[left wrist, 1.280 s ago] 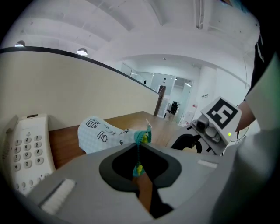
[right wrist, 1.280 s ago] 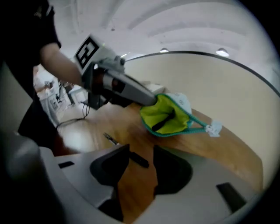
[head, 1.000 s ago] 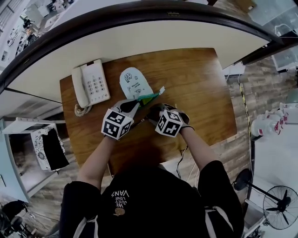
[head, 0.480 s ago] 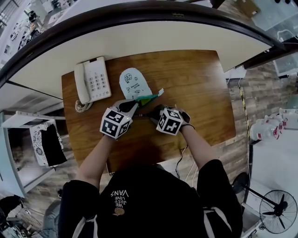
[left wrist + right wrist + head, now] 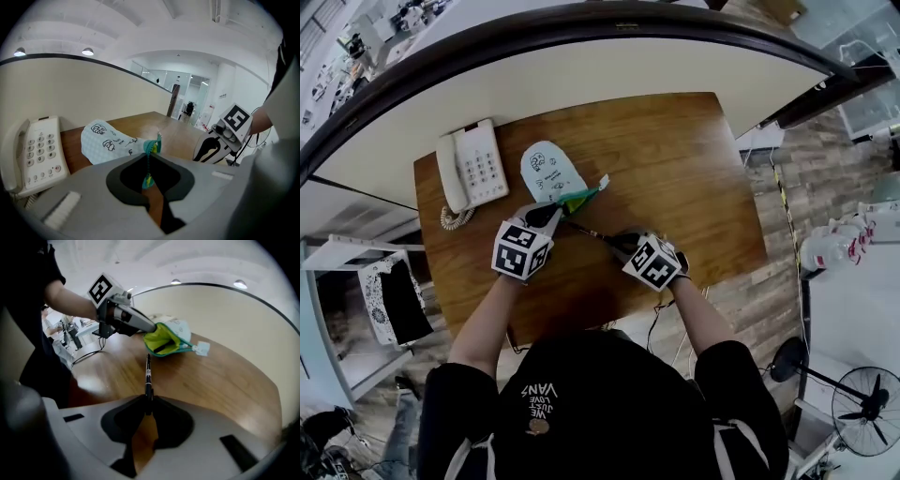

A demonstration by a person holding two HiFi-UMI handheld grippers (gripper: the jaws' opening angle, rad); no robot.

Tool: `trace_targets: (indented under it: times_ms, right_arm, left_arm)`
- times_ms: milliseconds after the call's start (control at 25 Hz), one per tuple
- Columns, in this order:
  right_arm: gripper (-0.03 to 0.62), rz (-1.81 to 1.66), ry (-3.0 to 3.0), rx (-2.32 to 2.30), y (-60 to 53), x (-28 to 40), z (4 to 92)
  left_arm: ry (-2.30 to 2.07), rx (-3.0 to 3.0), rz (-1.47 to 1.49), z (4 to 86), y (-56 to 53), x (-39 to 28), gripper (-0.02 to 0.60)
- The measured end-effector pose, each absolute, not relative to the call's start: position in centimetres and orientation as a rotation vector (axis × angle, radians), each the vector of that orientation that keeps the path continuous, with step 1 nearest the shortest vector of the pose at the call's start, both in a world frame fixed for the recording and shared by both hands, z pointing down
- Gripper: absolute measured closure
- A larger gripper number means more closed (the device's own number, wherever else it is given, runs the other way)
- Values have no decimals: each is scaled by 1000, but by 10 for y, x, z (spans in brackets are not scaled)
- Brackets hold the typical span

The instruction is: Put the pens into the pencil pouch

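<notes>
A pale blue printed pencil pouch (image 5: pixel 546 172) lies on the wooden desk (image 5: pixel 675 159), its green-lined mouth (image 5: pixel 579 198) facing right. My left gripper (image 5: pixel 547 217) is shut on the pouch's teal zipper edge (image 5: pixel 150 149) and holds the mouth up. A slim black pen (image 5: pixel 148 373) sticks out from my right gripper (image 5: pixel 148 411), tip aimed at the pouch mouth (image 5: pixel 164 344) a short way off. The right jaws are closing and pinch the pen's rear end. In the head view the pen (image 5: pixel 584 231) spans the gap between right gripper (image 5: pixel 616 243) and pouch.
A white desk telephone (image 5: pixel 472 169) with a coiled cord sits left of the pouch. A curved cream partition (image 5: pixel 581 75) bounds the desk's far side. A black cable (image 5: pixel 86 356) trails off the near desk edge. Bare wood lies right of the pouch.
My right gripper has drawn back to the lower right, away from the pouch, and closed on the pen, which now shows full length. The left gripper keeps its hold.
</notes>
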State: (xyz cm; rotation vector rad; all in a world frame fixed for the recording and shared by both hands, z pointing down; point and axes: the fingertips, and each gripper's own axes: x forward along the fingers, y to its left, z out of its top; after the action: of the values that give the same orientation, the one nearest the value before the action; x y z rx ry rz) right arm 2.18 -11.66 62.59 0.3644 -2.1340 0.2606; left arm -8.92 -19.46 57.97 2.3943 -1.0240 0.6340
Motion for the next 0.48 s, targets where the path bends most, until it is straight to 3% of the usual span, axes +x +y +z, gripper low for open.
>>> trace_targets:
  times_ms: [480]
  right_arm:
    - [525, 473, -2109, 757, -113, 55, 607]
  left_arm:
    - [-948, 2406, 633, 576, -160, -36, 554]
